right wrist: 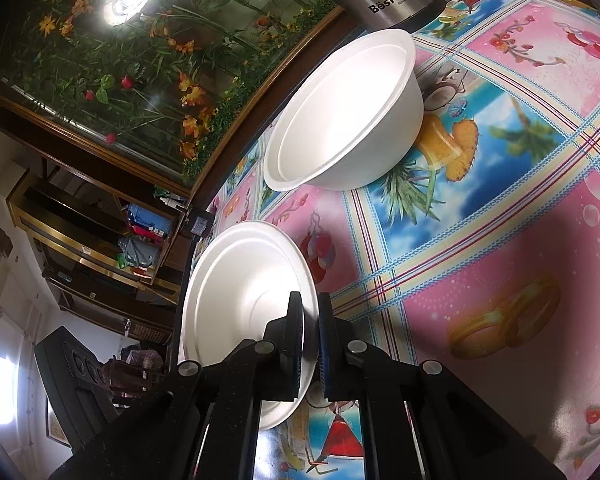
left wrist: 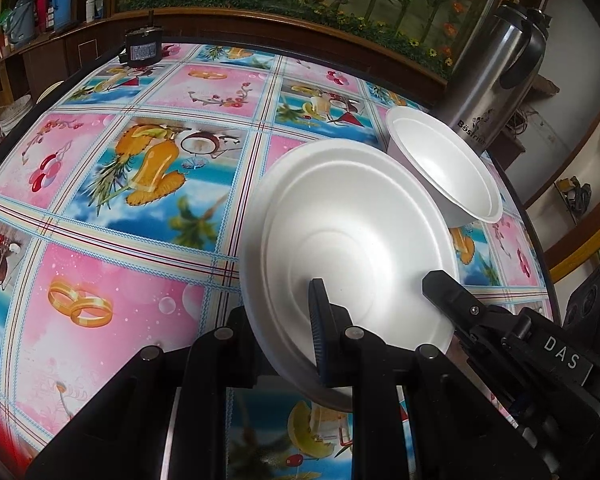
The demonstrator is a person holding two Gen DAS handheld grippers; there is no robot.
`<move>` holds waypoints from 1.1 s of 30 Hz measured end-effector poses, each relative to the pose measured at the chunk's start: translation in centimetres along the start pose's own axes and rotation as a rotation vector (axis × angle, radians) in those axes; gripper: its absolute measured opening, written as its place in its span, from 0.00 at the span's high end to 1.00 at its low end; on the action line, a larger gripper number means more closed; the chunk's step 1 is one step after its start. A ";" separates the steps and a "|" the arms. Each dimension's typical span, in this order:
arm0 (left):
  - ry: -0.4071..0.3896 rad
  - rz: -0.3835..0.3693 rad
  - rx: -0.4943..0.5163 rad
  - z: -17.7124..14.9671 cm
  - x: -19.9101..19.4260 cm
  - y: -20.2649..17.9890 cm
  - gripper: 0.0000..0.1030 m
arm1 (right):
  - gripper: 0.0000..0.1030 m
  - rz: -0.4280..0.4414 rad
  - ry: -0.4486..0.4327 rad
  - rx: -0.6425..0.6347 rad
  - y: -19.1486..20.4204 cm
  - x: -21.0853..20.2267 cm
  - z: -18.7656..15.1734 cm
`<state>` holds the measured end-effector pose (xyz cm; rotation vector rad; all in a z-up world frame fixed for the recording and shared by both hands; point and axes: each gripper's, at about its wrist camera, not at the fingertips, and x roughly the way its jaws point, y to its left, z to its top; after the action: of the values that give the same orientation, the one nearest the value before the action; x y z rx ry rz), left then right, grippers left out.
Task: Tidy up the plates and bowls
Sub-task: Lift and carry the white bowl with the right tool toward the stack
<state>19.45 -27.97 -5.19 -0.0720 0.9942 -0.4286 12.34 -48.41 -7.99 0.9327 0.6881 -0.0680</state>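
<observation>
Black fingers of our left gripper (left wrist: 320,344) pinch the near rim of a white foam plate (left wrist: 352,240), tilted above the patterned tablecloth (left wrist: 120,184); our right gripper (right wrist: 311,344) clamps the same plate (right wrist: 244,300) at its rim, jaws nearly together, and shows in the left view at four o'clock (left wrist: 440,284); a white foam bowl (left wrist: 444,168) rests on the cloth at one o'clock beyond the plate, apart from it; a steel flask (left wrist: 496,76) stands just behind the bowl.
</observation>
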 end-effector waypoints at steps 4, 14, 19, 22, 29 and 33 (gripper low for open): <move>0.005 -0.001 0.004 -0.1 0.1 -0.2 0.83 | 0.94 0.002 0.000 0.004 -0.1 -0.1 0.0; 0.013 -0.006 0.077 -1.6 -0.3 -2.4 0.83 | 0.94 -0.009 -0.024 0.037 -0.7 -1.9 -0.3; -0.003 -0.010 0.144 -3.1 -1.7 -4.2 0.83 | 0.94 -0.008 -0.043 0.060 -1.7 -4.5 -0.8; -0.023 -0.010 0.172 -4.0 -3.0 -4.8 0.83 | 0.93 -0.004 -0.057 0.052 -1.8 -6.2 -1.4; -0.055 -0.007 0.200 -6.1 -6.2 -4.5 0.83 | 0.93 0.006 -0.066 0.021 -1.1 -9.4 -3.7; -0.083 0.004 0.209 -7.1 -8.3 -4.0 0.83 | 0.93 0.018 -0.064 0.001 -0.3 -11.0 -5.5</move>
<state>8.47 -27.52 -1.49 0.1001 0.8631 -0.5196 0.76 -46.97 -4.11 0.9337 0.6203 -0.0820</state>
